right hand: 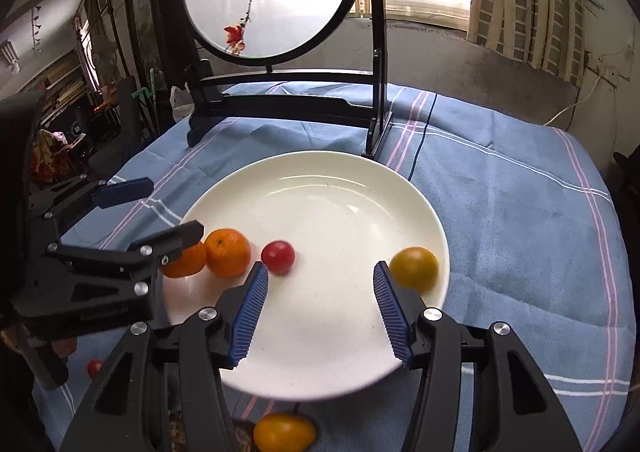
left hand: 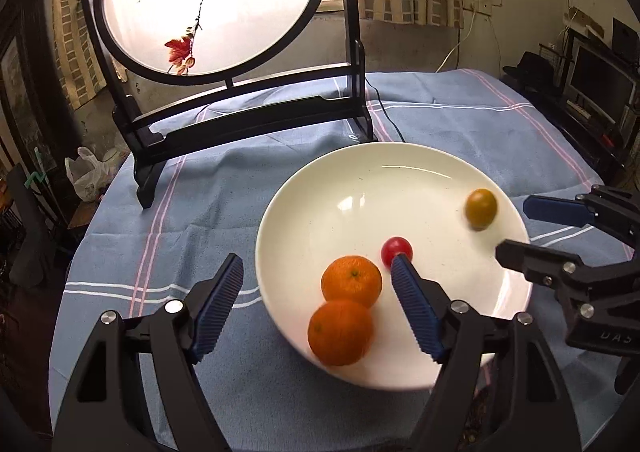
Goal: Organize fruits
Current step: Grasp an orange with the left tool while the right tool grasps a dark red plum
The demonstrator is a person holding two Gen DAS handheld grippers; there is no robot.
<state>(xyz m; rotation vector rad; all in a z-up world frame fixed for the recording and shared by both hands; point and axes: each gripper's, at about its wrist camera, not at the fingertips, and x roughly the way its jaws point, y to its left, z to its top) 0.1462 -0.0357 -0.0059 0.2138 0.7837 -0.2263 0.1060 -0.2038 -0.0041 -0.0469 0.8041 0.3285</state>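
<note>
Both my tongs, left [left hand: 316, 300] and right [right hand: 320, 300], hang released over the plate [right hand: 320, 188]. Next I'd fetch the yellow fruit [right hand: 284, 432] just off its near rim, squeezing gently.

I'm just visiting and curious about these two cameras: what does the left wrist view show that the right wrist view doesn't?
Only the left wrist view: a white plastic bag beside the table and a monitor far right. Only the right wrist view: a yellow fruit and a small red fruit lying off the plate, near the bottom edge. Both share the white plate with two oranges, a red cherry tomato and a yellow tomato, plus the round bird screen.
</note>
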